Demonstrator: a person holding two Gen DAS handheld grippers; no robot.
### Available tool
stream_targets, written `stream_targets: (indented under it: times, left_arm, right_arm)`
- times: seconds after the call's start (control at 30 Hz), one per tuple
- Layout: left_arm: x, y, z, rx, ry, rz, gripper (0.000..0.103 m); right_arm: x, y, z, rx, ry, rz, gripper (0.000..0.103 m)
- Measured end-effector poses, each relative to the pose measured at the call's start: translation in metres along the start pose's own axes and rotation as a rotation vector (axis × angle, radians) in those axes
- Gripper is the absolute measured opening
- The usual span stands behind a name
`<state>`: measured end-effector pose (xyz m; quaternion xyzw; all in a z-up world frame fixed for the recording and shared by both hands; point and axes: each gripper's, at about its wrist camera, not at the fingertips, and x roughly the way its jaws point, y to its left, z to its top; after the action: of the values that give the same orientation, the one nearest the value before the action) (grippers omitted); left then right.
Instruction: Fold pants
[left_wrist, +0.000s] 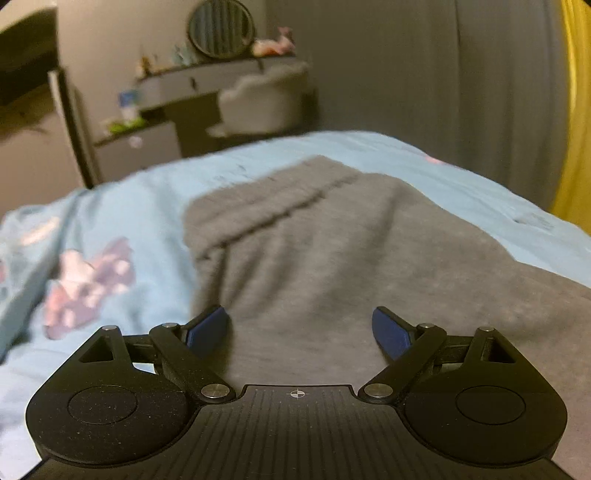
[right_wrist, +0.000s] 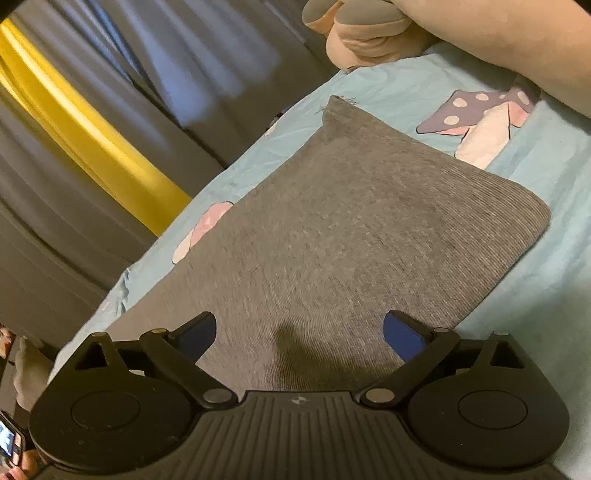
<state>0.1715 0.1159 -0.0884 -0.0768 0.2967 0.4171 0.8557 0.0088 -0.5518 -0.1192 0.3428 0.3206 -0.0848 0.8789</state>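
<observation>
Hovering over grey pants (right_wrist: 332, 229), both tools wide.

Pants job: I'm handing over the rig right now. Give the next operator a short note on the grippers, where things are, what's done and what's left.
Left gripper: open, empty, over the grey pants.
Right gripper: open, empty, above the same cloth.
Pants lie flat on the blue bedsheet, apparently already folded at least once; one rounded folded edge shows in the right wrist view.
Left: probably another fold and smoothing; the full outline is not visible.

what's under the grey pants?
The grey pants lie on a light blue bedsheet with mushroom prints. One print is partly covered; anything else beneath is hidden.
</observation>
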Motion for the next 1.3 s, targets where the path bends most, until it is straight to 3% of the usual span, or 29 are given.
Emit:
stream_targets:
  times: [0.13, 0.23, 0.37, 0.47, 0.5, 0.6, 0.67, 0.73, 0.77, 1.13, 1.17, 1.23, 1.3]
  left_arm:
    - [-0.021, -0.018, -0.003, 0.136, -0.007, -0.023, 0.093]
    - [-0.045, -0.02, -0.006, 0.152, 0.003, -0.138, 0.094]
    - [-0.076, -0.005, -0.009, 0.052, 0.033, -0.339, 0.096]
    - [-0.088, 0.005, -0.012, 0.015, 0.05, -0.413, 0.097]
    - [-0.092, 0.006, -0.012, 0.006, 0.052, -0.419, 0.097]
    - [-0.095, 0.014, -0.011, -0.049, 0.073, -0.446, 0.097]
    - [-0.094, 0.02, -0.01, -0.096, 0.098, -0.462, 0.097]
    - [-0.094, 0.023, -0.011, -0.118, 0.114, -0.463, 0.097]
    - [-0.097, 0.024, -0.012, -0.119, 0.116, -0.461, 0.097]
    - [-0.102, 0.012, -0.016, -0.069, 0.113, -0.409, 0.098]
    - [-0.101, 0.01, -0.016, -0.063, 0.115, -0.406, 0.098]
    - [-0.1, 0.009, -0.017, -0.055, 0.119, -0.404, 0.098]
    - [-0.099, 0.008, -0.018, -0.05, 0.124, -0.404, 0.098]
  right_arm:
    - [-0.001, 0.001, -0.001, -0.004, -0.002, -0.008, 0.098]
    - [-0.016, -0.008, -0.002, 0.072, -0.055, 0.013, 0.098]
    - [-0.059, -0.048, -0.017, 0.315, -0.237, 0.072, 0.092]
    - [-0.079, -0.076, -0.024, 0.378, -0.298, 0.03, 0.064]
    - [-0.082, -0.08, -0.024, 0.364, -0.304, 0.002, 0.048]
    - [-0.085, -0.09, -0.019, 0.317, -0.307, -0.028, 0.045]
    - [-0.083, -0.092, -0.011, 0.279, -0.305, -0.029, 0.046]
    - [-0.079, -0.095, -0.001, 0.259, -0.308, -0.043, 0.068]
    - [-0.076, -0.096, 0.004, 0.249, -0.319, -0.052, 0.07]
    - [-0.042, -0.105, 0.029, 0.141, -0.26, -0.039, 0.07]
    - [-0.04, -0.101, 0.029, 0.121, -0.249, -0.034, 0.065]
    - [-0.035, -0.095, 0.029, 0.07, -0.22, -0.056, 0.027]
    - [-0.037, -0.092, 0.025, 0.059, -0.22, -0.054, 0.027]
